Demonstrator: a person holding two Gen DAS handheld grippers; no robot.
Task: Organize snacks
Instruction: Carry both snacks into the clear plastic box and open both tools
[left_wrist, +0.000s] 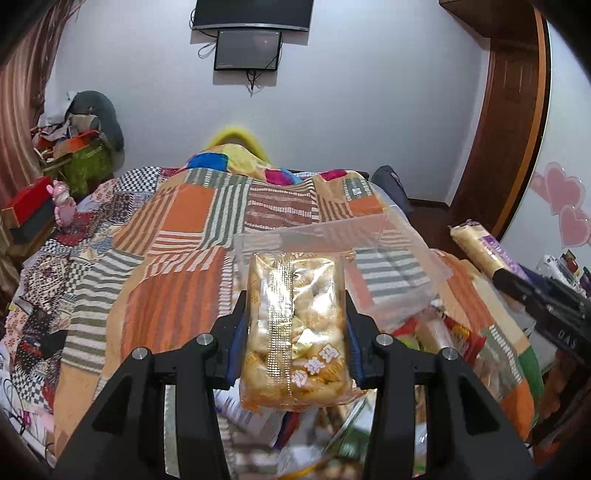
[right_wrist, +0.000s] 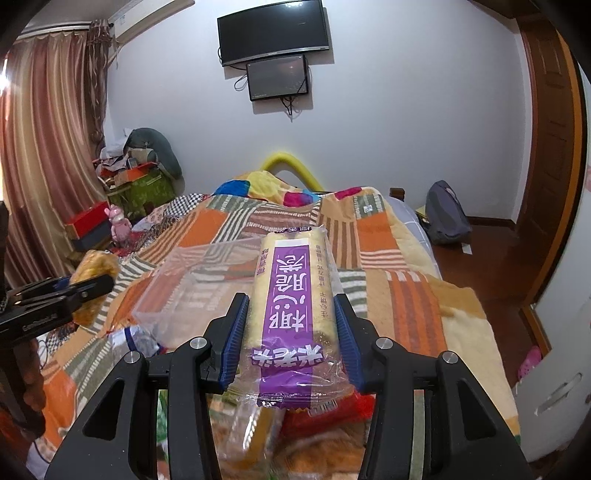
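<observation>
Fingers of the left gripper (left_wrist: 295, 328) clamp a bag of golden snacks (left_wrist: 295, 332); the right gripper (right_wrist: 291, 332) clamps a purple-labelled wafer pack (right_wrist: 291, 314). Ahead of both, the clear bin (right_wrist: 199, 280) on the bed (left_wrist: 177, 236) looks empty, so sorting has barely begun; more packets (left_wrist: 436, 332) lie below.

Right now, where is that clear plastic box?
The clear plastic box lies on the patchwork blanket, just ahead of both grippers; in the right wrist view it sits left of the purple snack pack.
</observation>
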